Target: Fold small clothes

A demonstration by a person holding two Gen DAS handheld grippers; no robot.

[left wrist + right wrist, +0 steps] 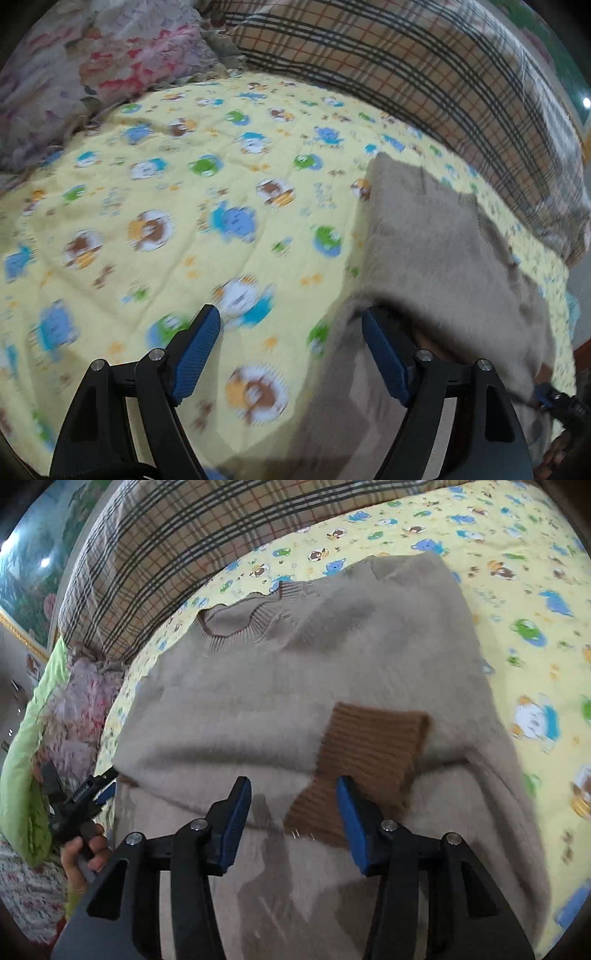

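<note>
beige sweater spread on the cartoon sheet, both grippers released

a fuzzy beige sweater (295, 686) lies flat on a yellow bedsheet (517, 602) printed with cartoon animals. in the right wrist view it fills the middle of the frame, its ribbed collar (229, 624) toward 11 o'clock. a brown ribbed cuff (369, 746) is folded across the body of the sweater, just past centre toward 4 o'clock.

the right gripper (293, 794) hovers over the lower part of the sweater with its blue pads apart. the near corner of the cuff lies between them, but the pads do not press on it.

the left gripper (291, 325) also stands wide open, nothing clamped. in its own view the left pad is over bare sheet, and the right pad is at the sweater's edge, which runs from 1 o'clock down to 5 o'clock. whether that pad touches the fabric cannot be told.

a plaid pillow (443, 74) sits at 12 to 2 o'clock in the left view, and a floral quilt (92, 66) at 10 o'clock. in the right view the left gripper and the hand (85, 853) holding it show at 8 o'clock, beside a green blanket (33, 738).
</note>
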